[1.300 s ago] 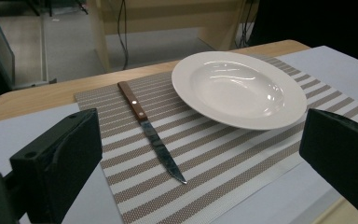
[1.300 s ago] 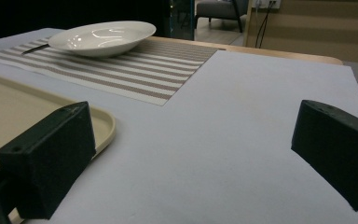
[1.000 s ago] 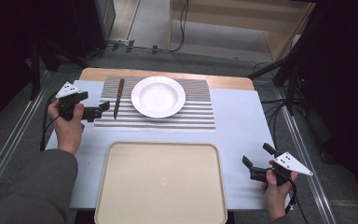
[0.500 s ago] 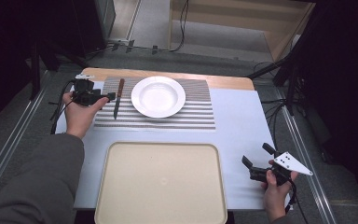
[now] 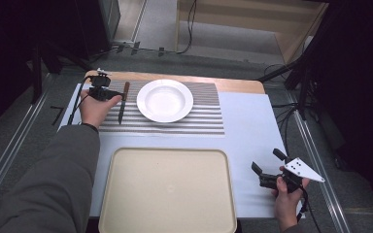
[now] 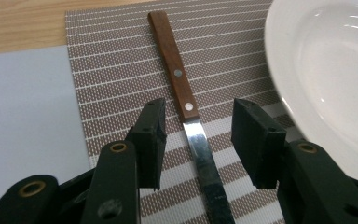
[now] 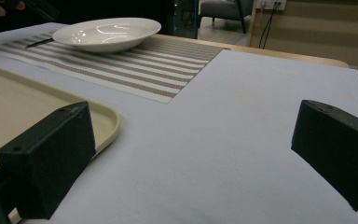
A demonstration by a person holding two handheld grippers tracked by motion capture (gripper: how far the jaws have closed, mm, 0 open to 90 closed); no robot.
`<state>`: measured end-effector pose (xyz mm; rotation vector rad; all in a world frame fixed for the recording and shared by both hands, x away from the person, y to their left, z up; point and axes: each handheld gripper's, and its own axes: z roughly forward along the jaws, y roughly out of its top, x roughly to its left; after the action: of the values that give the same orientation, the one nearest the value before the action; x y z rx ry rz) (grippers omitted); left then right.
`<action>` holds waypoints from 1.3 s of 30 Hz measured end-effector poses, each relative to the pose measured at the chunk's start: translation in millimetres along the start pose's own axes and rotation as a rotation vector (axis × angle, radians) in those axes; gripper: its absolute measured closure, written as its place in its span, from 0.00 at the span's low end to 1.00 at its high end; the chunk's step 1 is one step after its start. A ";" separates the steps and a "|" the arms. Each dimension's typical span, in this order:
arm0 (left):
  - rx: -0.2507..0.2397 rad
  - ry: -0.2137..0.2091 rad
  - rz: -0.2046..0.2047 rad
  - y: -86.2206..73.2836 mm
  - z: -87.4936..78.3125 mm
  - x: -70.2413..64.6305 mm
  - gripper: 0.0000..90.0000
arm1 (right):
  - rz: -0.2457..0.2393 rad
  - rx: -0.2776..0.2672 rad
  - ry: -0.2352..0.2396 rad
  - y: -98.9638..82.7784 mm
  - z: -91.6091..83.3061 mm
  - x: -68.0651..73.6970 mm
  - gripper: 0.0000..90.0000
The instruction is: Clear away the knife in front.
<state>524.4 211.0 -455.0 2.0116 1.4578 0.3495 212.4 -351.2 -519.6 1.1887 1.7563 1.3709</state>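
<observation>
A knife with a brown wooden handle (image 5: 123, 101) (image 6: 182, 88) lies on the striped placemat (image 5: 199, 116), left of a white plate (image 5: 165, 100) (image 6: 326, 70) (image 7: 105, 32). My left gripper (image 5: 110, 93) (image 6: 198, 135) is open, low over the mat, its jaws standing either side of the knife where handle meets blade. My right gripper (image 5: 267, 169) (image 7: 191, 168) is open above the pale table cover at the near right, with nothing between its jaws.
A large beige tray (image 5: 167, 191) (image 7: 9, 107) sits at the table's near middle. The wooden table edge (image 5: 233, 85) runs along the far side. Cables and metal rails lie on the floor around the table.
My left gripper has moved forward and right, from beside the mat's left edge to over the knife. The right gripper has stayed where it was.
</observation>
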 end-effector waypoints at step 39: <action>0.069 0.107 -0.018 7.7 43.9 -6.6 0.84 | 0.030 -0.003 -0.015 -0.2 1.2 -1.3 0.00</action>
<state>551.9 189.0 -483.2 2.0606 1.5716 0.4100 213.9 -351.9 -520.2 1.2256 1.7319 1.3780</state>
